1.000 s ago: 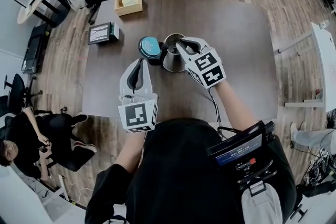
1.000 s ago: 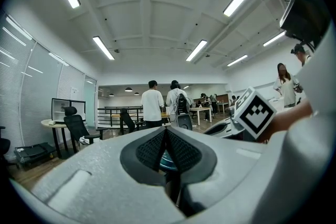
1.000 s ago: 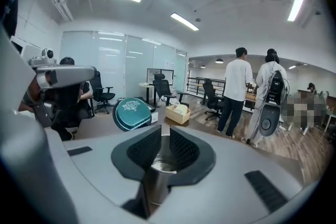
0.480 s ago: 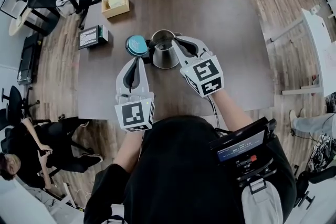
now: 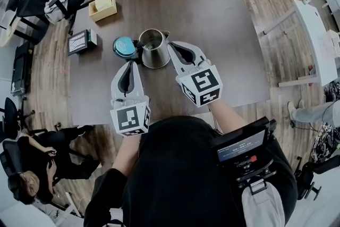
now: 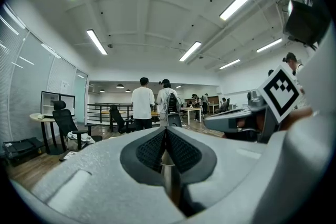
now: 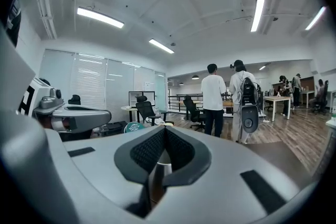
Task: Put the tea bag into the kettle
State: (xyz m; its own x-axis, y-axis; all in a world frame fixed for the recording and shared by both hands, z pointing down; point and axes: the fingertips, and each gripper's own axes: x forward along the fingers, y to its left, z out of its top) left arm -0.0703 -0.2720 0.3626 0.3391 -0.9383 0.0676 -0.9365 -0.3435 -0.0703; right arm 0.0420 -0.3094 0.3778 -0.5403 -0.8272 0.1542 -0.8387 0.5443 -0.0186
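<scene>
Right claw [image 5: 171,49] sits pressed together just right of the kettle [image 5: 154,50], near the middle of the head view; its jaws have just been closing and nothing shows between them, its own view giving only dark pads meeting tip to tip; left claw [image 5: 133,64] is likewise pinched together on nothing, its tip just below the kettle's left side and below the teal lid [image 5: 125,47]; that lid lies flat on the table [image 5: 228,29], touching or just beside the kettle's left flank, I cannot tell which; the kettle stands upright with its mouth uncovered; no tea bag shows anywhere, not in either claw and not on the tabletop around the kettle, and the mouth is too small in the frame to see into; standing here I'd reckon the bag is already inside, since both claws are empty beside an open kettle, so the main step looks done; what may be left is fitting the lid, if that is wanted; a wooden box [image 5: 102,6] and a dark case [image 5: 82,40] sit toward the upper left, apart from the claws.
</scene>
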